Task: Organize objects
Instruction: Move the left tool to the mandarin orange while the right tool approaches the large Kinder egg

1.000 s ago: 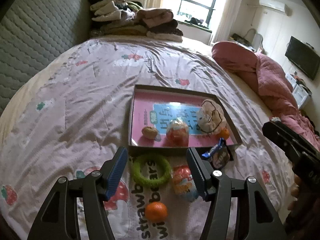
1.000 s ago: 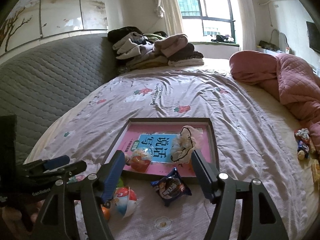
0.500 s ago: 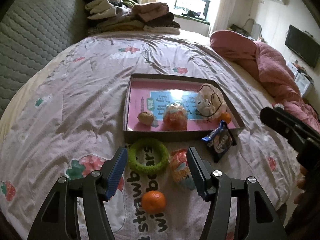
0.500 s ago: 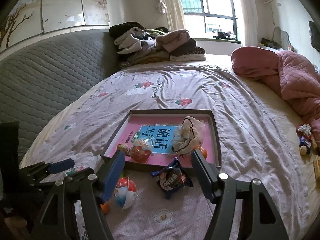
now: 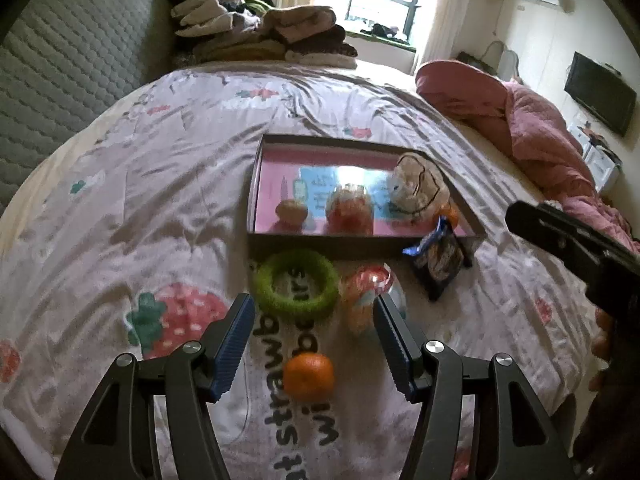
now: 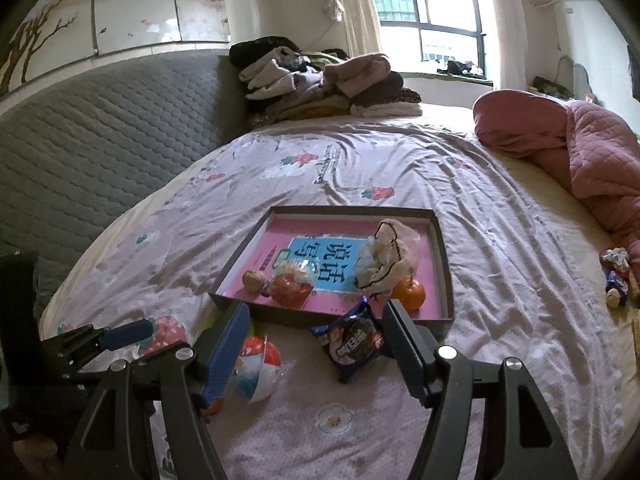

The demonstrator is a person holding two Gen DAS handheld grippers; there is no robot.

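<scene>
A shallow box with a pink book-cover floor lies on the bed. In it are a walnut, a wrapped red snack, a crumpled bag and an orange. In front of the box lie a green ring, a red-and-blue snack pack, a dark cookie packet and a mandarin. My left gripper is open above the ring and mandarin. My right gripper is open above the cookie packet.
A pink quilt lies bunched at the right. Folded clothes are stacked at the far end by the window. A grey padded headboard runs along the left. Small toys lie near the bed's right edge.
Both grippers have drawn back a little toward the near edge of the bed; the objects now sit farther up in the views. Both stay open.
</scene>
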